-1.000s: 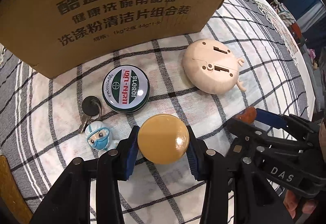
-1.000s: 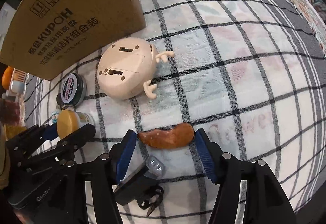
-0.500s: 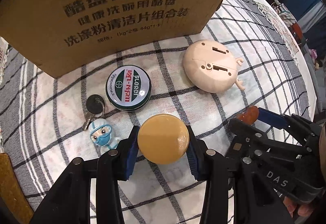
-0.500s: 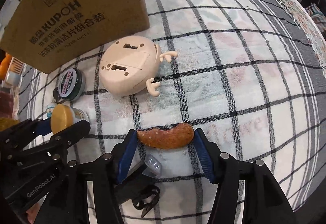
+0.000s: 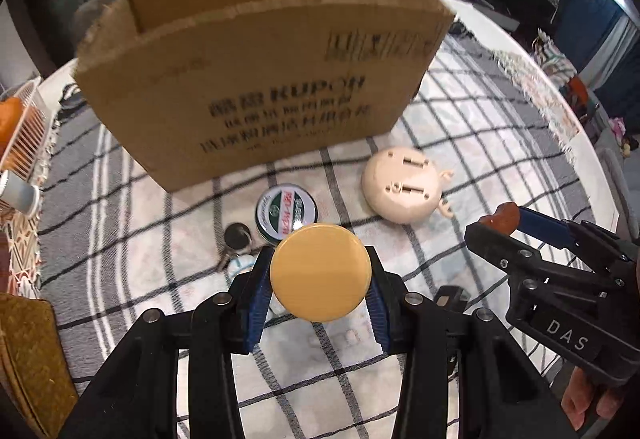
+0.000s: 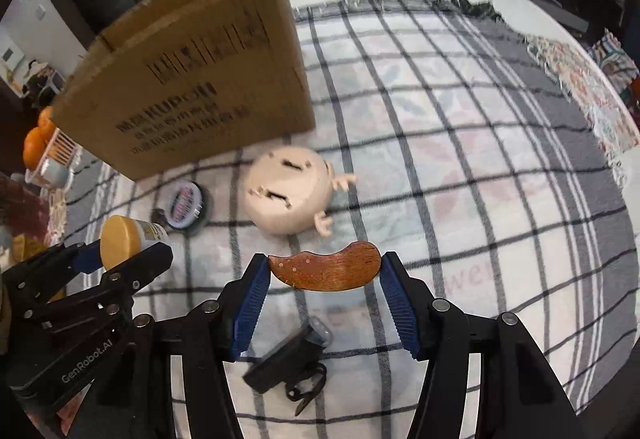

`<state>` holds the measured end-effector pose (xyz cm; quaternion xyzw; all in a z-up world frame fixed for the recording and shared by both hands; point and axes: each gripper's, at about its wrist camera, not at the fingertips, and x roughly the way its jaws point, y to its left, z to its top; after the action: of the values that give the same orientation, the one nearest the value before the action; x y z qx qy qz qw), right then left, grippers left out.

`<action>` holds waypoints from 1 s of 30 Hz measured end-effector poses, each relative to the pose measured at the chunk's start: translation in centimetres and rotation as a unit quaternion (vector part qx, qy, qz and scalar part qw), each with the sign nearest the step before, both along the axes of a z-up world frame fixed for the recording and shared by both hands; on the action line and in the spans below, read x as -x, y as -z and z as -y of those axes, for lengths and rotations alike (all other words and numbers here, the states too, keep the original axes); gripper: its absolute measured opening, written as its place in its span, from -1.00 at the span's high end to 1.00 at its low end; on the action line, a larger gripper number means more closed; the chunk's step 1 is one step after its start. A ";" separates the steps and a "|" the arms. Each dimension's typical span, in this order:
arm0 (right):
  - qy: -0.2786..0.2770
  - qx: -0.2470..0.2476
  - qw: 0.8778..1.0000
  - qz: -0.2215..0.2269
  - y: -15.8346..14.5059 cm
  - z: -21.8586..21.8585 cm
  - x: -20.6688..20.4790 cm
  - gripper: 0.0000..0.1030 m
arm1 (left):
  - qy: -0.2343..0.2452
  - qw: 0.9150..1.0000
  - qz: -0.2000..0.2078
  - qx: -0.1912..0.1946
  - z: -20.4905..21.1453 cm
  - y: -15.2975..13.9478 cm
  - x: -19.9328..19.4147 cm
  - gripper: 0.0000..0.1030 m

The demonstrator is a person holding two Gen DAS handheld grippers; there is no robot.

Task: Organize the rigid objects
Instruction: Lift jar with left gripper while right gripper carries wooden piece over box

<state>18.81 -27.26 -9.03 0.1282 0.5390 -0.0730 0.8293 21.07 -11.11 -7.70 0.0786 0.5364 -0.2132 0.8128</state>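
My left gripper (image 5: 318,281) is shut on a small jar with a yellow lid (image 5: 320,271) and holds it above the checked cloth; the jar also shows in the right wrist view (image 6: 120,241). My right gripper (image 6: 324,271) is shut on a curved brown wooden piece (image 6: 326,271), lifted off the cloth; its tip shows in the left wrist view (image 5: 504,217). An open cardboard box (image 5: 256,87) stands behind. On the cloth lie a beige round toy (image 5: 404,189), a green balm tin (image 5: 286,213), a key (image 5: 236,237) and a small figurine (image 5: 240,265).
A black torch-like item with a clip (image 6: 292,363) lies on the cloth under my right gripper. An orange basket (image 5: 24,131) and a cup (image 5: 18,193) stand at the left edge. The table edge curves along the right (image 5: 580,143).
Both grippers have risen with their objects and tilted up. The box's open top is now in view and the items on the cloth look smaller and farther.
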 end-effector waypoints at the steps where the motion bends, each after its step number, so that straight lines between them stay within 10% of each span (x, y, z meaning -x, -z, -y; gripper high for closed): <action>1: -0.001 0.002 1.000 0.008 -0.4 -0.2 0.0 -0.12 | -0.001 1.000 0.005 0.004 -0.2 -0.4 0.1 0.19; 30: -0.053 0.007 0.985 0.162 -11.5 -2.9 -1.8 -0.13 | -0.042 0.989 0.130 0.054 -3.4 -10.7 -0.7 0.23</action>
<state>20.63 -24.39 2.46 0.1037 0.4029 -0.0107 0.9093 21.81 -7.73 3.00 0.0389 0.4170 -0.1955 0.8868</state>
